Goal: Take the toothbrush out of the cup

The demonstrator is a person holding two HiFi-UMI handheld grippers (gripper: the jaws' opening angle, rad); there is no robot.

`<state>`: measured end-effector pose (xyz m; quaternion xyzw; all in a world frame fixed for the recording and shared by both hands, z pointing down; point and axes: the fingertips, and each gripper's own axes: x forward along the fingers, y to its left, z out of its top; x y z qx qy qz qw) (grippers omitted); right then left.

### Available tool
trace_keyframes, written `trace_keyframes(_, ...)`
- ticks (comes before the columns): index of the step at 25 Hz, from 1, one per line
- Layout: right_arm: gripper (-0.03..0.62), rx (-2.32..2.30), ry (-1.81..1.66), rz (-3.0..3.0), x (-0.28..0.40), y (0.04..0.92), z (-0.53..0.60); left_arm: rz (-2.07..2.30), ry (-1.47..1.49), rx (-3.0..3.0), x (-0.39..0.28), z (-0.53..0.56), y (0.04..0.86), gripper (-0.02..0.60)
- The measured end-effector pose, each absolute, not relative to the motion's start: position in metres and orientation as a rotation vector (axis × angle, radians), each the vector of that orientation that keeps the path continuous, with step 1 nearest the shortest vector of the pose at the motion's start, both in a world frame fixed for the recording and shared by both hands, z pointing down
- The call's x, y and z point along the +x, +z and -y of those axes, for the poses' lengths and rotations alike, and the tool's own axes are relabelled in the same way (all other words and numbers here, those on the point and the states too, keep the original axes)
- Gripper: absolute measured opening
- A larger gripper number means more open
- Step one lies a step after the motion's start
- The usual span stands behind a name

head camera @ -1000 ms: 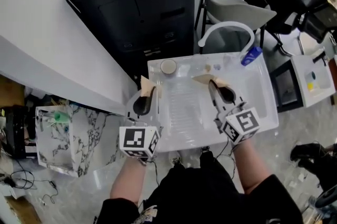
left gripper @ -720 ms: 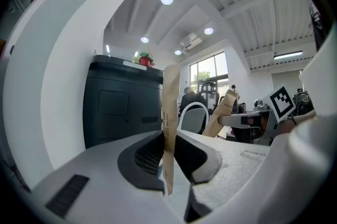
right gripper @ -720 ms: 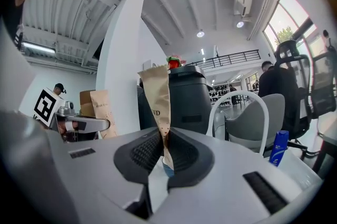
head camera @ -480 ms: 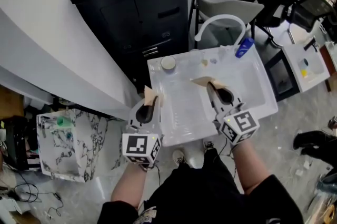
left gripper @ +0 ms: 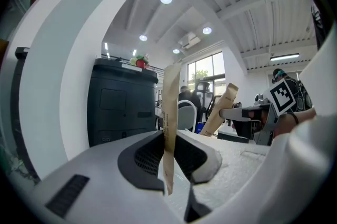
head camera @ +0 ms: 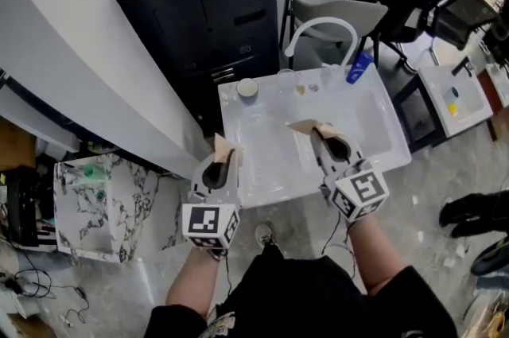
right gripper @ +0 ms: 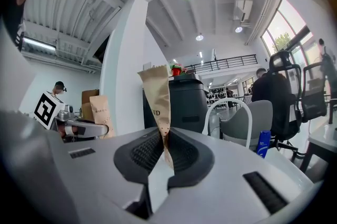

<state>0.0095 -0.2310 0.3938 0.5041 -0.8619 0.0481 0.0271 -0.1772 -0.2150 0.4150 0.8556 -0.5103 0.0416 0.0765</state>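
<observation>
While the left gripper (head camera: 226,152) and right gripper (head camera: 318,134) are each clamped on a brown paper slip (left gripper: 169,112), well short of the cup (head camera: 247,88) (toothbrush not discernible in it), it seems best to drop one slip beside the cup, then draw the toothbrush straight up.

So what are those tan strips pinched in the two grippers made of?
Left strip: likely kraft paper, matte tan, thin and creased flat. Right strip: the same matte brown paper look, with printed lettering and small dots; possibly a sachet.
</observation>
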Motion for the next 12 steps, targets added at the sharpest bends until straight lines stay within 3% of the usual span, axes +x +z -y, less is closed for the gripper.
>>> trace_keyframes(12, 0.025, 1.402, 0.113, 2.791, 0.091, 0.390, 0.070, 1.681, 0.132, 2.523, -0.082, 0.052, 0.401, 0.046)
